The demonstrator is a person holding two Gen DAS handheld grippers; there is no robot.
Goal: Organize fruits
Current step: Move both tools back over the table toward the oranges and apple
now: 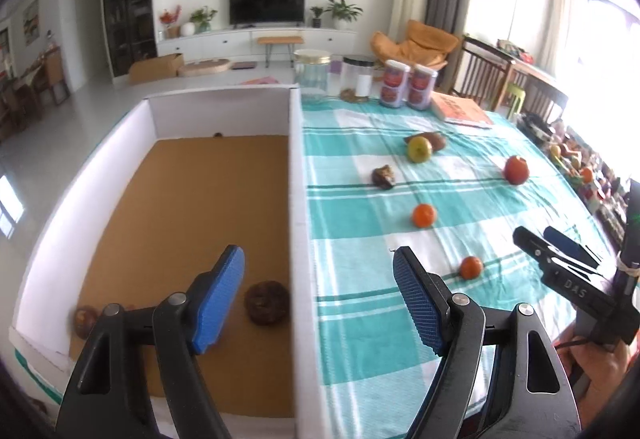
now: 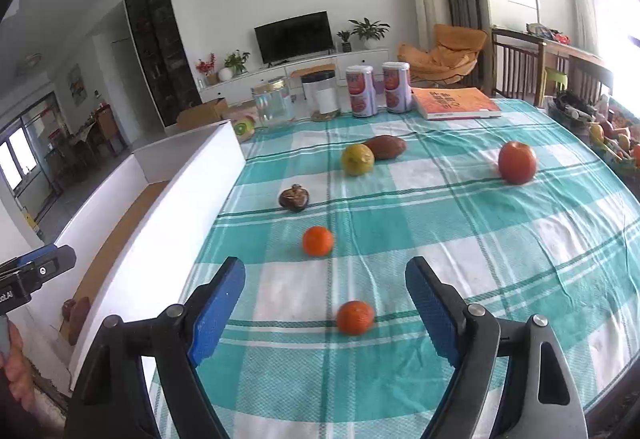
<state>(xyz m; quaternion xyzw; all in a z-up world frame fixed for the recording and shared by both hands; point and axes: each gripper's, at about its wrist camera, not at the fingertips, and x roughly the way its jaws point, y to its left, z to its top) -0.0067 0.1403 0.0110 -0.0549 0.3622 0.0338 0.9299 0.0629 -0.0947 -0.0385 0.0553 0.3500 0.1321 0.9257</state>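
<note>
My left gripper [image 1: 320,295] hangs released over the white box [image 1: 294,199] wall; my right gripper [image 2: 325,307], jaws released, straddles the near tangerine [image 2: 355,317] on the bench's checked cloth [image 2: 460,239].

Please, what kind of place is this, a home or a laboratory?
Most likely a home living and dining room. A television stands on a low white cabinet with potted plants, and fruit lies on a table with a checked tablecloth.

tablecloth [image 2: 440,223]: woven cloth | box [image 1: 296,199]: matt cardboard | jar [image 1: 313,76]: clear glass
</note>
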